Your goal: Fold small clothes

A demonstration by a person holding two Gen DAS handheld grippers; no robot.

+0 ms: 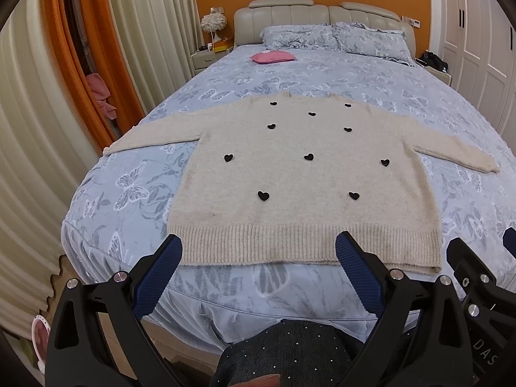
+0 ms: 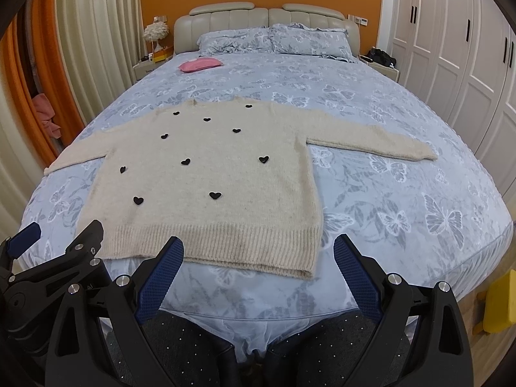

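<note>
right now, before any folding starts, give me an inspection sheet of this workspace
surface: bed with blue butterfly-print cover, smooth.
job's things: cream sweater with black hearts, lying flat, both sleeves spread out, ribbed hem toward the foot of the bed.
clutter: pink pouch near the pillows, apart from the sweater.
grippers: left gripper and right gripper both open, fingers holding nothing, near the hem.
cables: nothing seen.
surroundings: curtains, wardrobe, bedside lamp, yellow object on the floor.
</note>
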